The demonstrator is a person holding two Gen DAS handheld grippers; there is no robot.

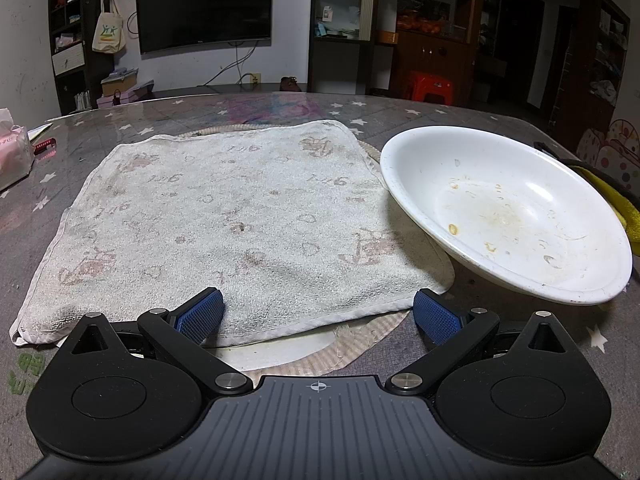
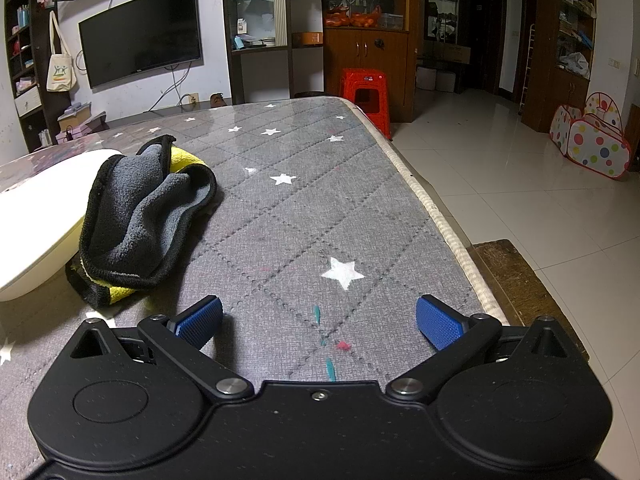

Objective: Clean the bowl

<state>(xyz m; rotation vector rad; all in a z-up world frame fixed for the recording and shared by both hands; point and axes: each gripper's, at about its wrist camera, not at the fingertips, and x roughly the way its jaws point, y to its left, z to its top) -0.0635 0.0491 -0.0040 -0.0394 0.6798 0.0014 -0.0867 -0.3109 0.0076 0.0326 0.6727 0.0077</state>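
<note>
The grey-and-yellow cloth (image 2: pixel 144 216) beside the bowl (image 1: pixel 508 216) lies ahead-left of the right gripper (image 2: pixel 320 322), nearer it than the left gripper (image 1: pixel 318 312) (both sets of fingers wide apart, empty).

- Left gripper (image 1: pixel 318 314): matte black body, ribbed grey top plate with a white crosshair mark, silver pivot screws, blue textured pads (image 1: pixel 200 316)
- Right gripper (image 2: pixel 319 322): speckled black body, one small centre screw, same blue pads (image 2: pixel 438 322)
</note>
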